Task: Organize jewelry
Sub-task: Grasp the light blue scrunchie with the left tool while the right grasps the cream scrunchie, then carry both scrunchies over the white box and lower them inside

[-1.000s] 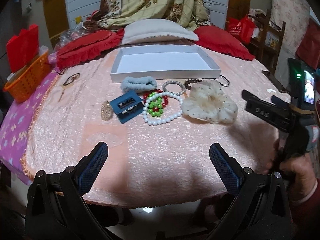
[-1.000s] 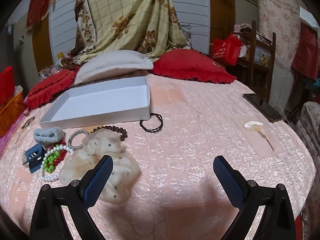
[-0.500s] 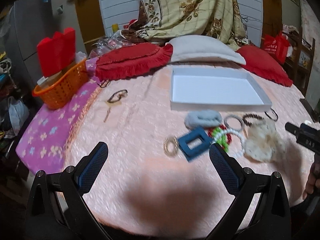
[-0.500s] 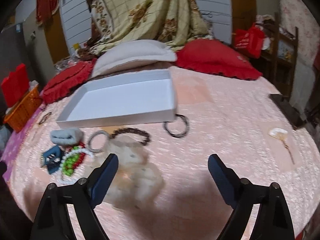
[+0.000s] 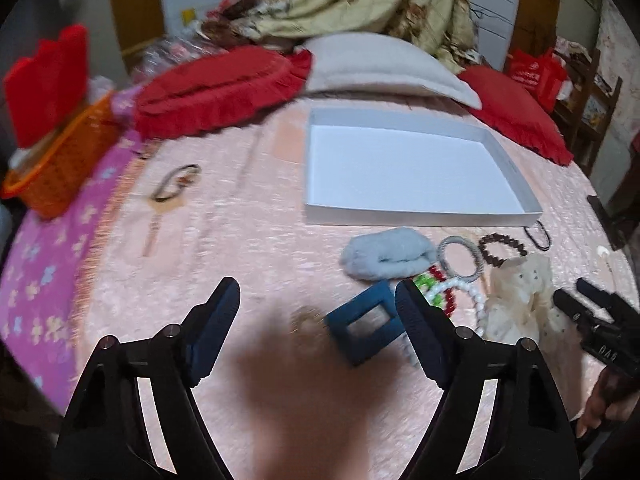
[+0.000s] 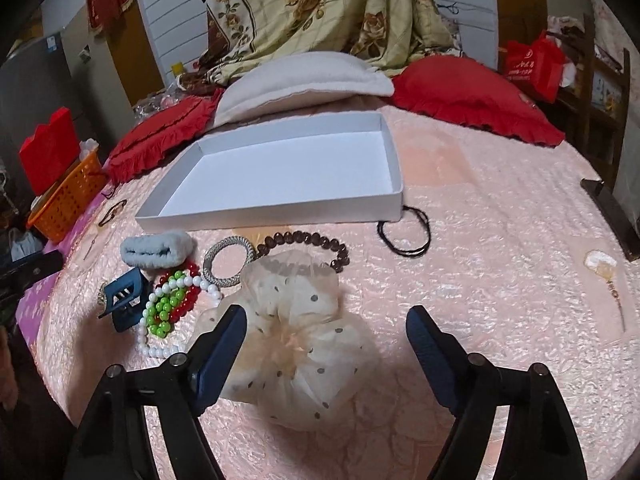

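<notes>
A white shallow box [image 5: 408,172] [image 6: 288,168] lies empty on the pink bedspread. In front of it lie a grey scrunchie [image 5: 386,254] [image 6: 156,250], a blue hair claw [image 5: 362,328] [image 6: 122,298], a white bead bracelet [image 6: 168,312] around green and red beads, a silver ring bracelet [image 6: 228,260], a brown bead bracelet [image 6: 308,244], a black hair tie [image 6: 404,232] and a cream dotted scrunchie [image 5: 520,300] [image 6: 296,336]. My left gripper [image 5: 318,316] is open just above the blue claw and a gold oval piece [image 5: 306,318]. My right gripper [image 6: 326,330] is open over the cream scrunchie.
Red cushions [image 6: 472,92] and a beige pillow [image 6: 300,80] line the back. An orange basket [image 5: 60,160] stands at the left edge. A dark hair tie and a pin [image 5: 172,184] lie at far left. A phone [image 6: 608,212] and a fan-shaped hairpin [image 6: 604,276] lie at right.
Both grippers have moved forward and down toward the jewelry pile. The left one swung left, then came in over the blue claw. The right one closed in on the cream scrunchie.
</notes>
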Demonstrator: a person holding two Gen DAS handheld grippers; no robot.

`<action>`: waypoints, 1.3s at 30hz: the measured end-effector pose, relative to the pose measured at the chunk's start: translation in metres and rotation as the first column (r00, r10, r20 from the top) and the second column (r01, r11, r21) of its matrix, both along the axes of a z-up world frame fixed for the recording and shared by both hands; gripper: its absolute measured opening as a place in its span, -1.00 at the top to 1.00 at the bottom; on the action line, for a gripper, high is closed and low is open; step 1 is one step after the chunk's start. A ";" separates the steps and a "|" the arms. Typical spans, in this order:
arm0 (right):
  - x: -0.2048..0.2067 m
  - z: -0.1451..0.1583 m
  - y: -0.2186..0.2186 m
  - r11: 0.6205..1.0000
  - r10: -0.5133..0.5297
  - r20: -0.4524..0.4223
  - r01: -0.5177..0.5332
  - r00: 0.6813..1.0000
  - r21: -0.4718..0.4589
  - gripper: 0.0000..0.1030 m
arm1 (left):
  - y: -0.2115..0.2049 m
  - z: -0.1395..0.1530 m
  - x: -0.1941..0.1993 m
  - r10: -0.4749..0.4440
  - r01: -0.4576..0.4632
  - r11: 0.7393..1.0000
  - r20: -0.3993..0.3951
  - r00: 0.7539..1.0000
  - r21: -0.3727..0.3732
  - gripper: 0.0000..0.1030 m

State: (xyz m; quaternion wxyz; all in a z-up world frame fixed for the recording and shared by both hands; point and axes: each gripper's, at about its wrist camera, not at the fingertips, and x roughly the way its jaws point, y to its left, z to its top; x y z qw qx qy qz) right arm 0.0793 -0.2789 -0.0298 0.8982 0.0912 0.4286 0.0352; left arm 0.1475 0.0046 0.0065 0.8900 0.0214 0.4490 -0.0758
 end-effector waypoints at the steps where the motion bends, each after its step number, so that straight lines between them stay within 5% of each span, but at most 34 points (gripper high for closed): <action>1: 0.002 -0.002 0.000 1.000 0.009 -0.007 -0.009 1.000 0.015 -0.38 | -0.004 -0.002 0.007 -0.016 0.016 1.000 -0.016 1.000 -0.013 -0.56; 11: 0.018 -0.018 0.014 0.996 0.075 -0.051 -0.072 0.996 0.059 -0.35 | -0.022 -0.038 0.077 -0.140 0.103 0.974 -0.186 0.972 -0.200 -0.56; 15: 0.022 -0.022 0.020 0.996 0.083 -0.062 -0.081 0.995 0.039 -0.32 | -0.026 -0.052 0.086 -0.154 0.102 0.971 -0.238 0.959 -0.216 -0.56; 16: 0.021 -0.024 0.020 0.996 0.088 -0.065 -0.086 0.994 0.038 -0.29 | -0.029 -0.055 0.086 -0.155 0.104 0.973 -0.251 0.955 -0.205 -0.51; 17: 0.022 -0.025 0.022 0.995 0.093 -0.068 -0.091 0.993 0.036 -0.17 | -0.031 -0.058 0.085 -0.159 0.110 0.975 -0.258 0.953 -0.195 -0.04; 19: 0.022 -0.027 0.024 0.994 0.105 -0.077 -0.102 0.992 0.039 0.08 | -0.036 -0.061 0.083 -0.167 0.119 0.976 -0.280 0.945 -0.182 0.28; 21: 0.021 -0.027 0.027 0.992 0.118 -0.079 -0.115 0.990 0.046 0.50 | -0.034 -0.057 0.079 -0.148 0.104 0.979 -0.256 0.955 -0.178 0.55; 24: 0.017 -0.021 0.029 0.991 0.125 -0.067 -0.122 0.990 0.048 0.70 | -0.029 -0.042 0.072 -0.142 0.093 0.973 -0.228 0.963 -0.212 0.60; 32: -0.006 0.015 0.036 0.986 0.157 0.029 -0.158 0.987 0.048 0.76 | -0.018 0.012 0.029 -0.143 0.122 0.971 -0.091 0.986 -0.204 0.60; 39: -0.014 0.047 0.044 0.982 0.177 0.097 -0.183 0.979 0.048 0.76 | -0.007 0.030 0.010 -0.132 0.115 0.969 -0.063 0.989 -0.219 0.60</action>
